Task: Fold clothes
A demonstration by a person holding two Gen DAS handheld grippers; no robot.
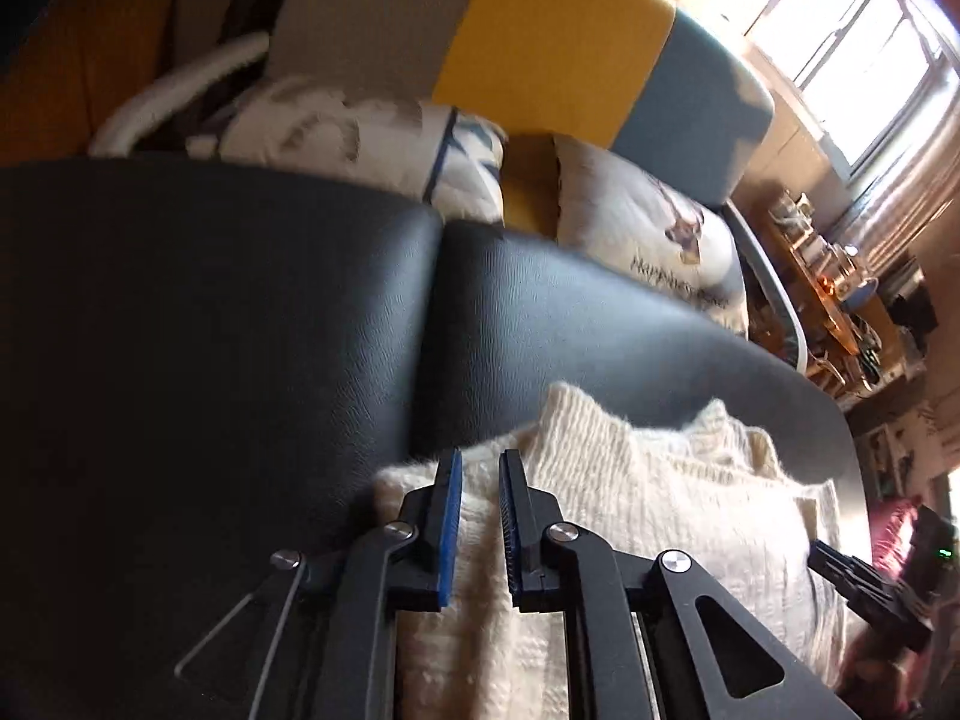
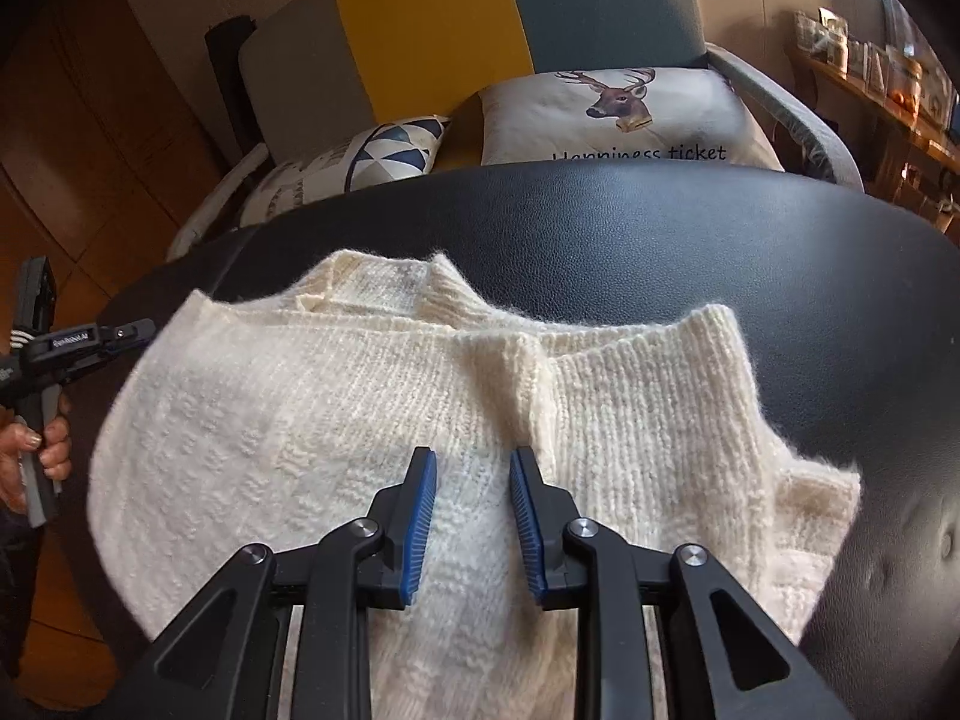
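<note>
The deer cushion (image 2: 624, 114) reads "ticket" after a half-hidden word; other lettering too blurred.

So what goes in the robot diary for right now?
left tool: open, empty | right tool: open, empty | sweater: partly folded on black table

We see the left tongs (image 1: 480, 462) with a narrow gap between their blue pads, nothing pinched, poised over the near edge of a cream knitted sweater (image 1: 660, 498). The sweater lies bunched on a black padded tabletop (image 1: 240, 312). Beyond it sit two printed cushions (image 1: 648, 222) against a yellow-and-teal sofa (image 1: 552, 42).
</note>
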